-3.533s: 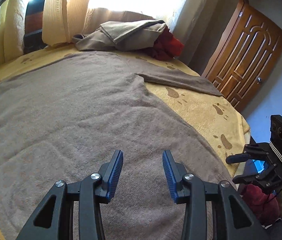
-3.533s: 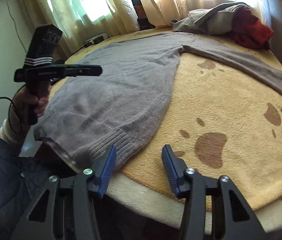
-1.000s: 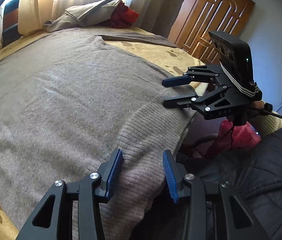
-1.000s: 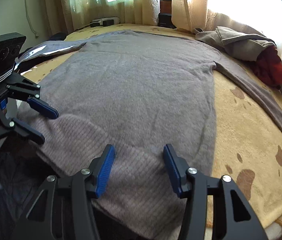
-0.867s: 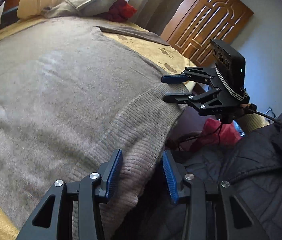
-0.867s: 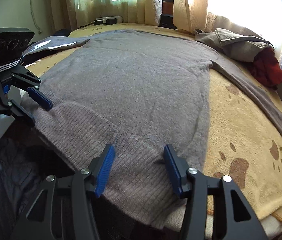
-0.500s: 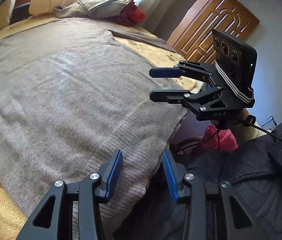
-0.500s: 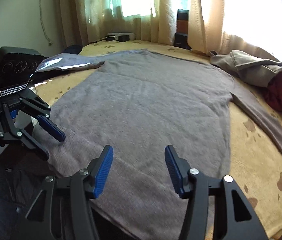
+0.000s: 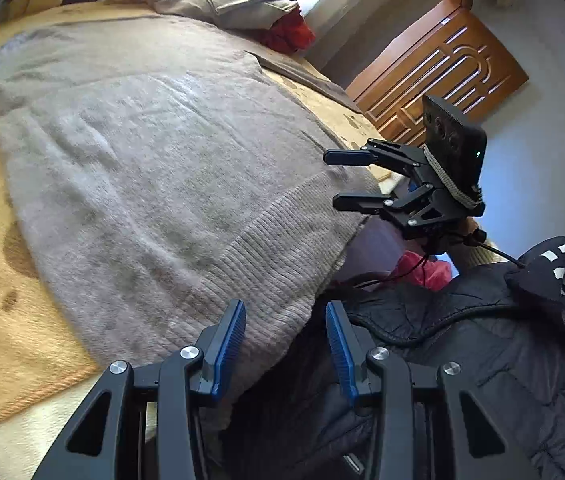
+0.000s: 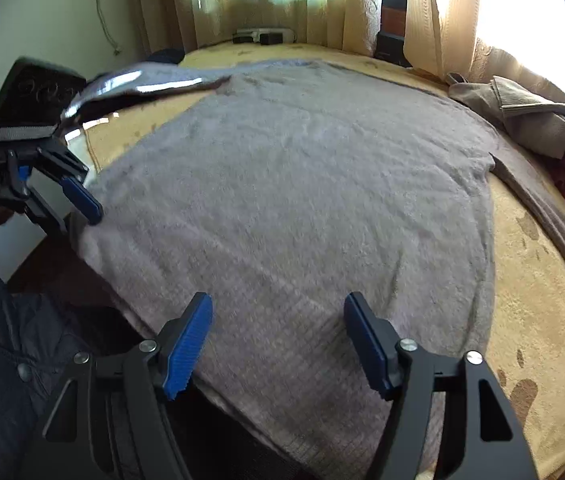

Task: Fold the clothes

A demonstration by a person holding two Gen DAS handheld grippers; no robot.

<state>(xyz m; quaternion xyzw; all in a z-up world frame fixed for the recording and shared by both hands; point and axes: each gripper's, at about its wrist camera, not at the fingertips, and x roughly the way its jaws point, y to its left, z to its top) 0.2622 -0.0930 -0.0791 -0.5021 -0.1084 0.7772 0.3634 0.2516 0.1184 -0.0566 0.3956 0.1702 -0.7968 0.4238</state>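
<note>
The bed, w/ its yellow paw-print blanket, carries the grey sweater spread flat, front or back up I can't tell. Its ribbed hem hangs just over the near edge by the person. Long axis runs from hem away toward the curtained window; neck end far, sleeves out to either side.

Step in hand, as I read it: grab the hem at both corners. To do it well, each claw should straddle the rib edge, bite both layers, evenly spaced, so the lift stays square.

Left claw is part spread, hem corner betw. the pads, not pinched. Right claw has just been opening, now wide, hovering over the hem, nothing gripped.
</note>
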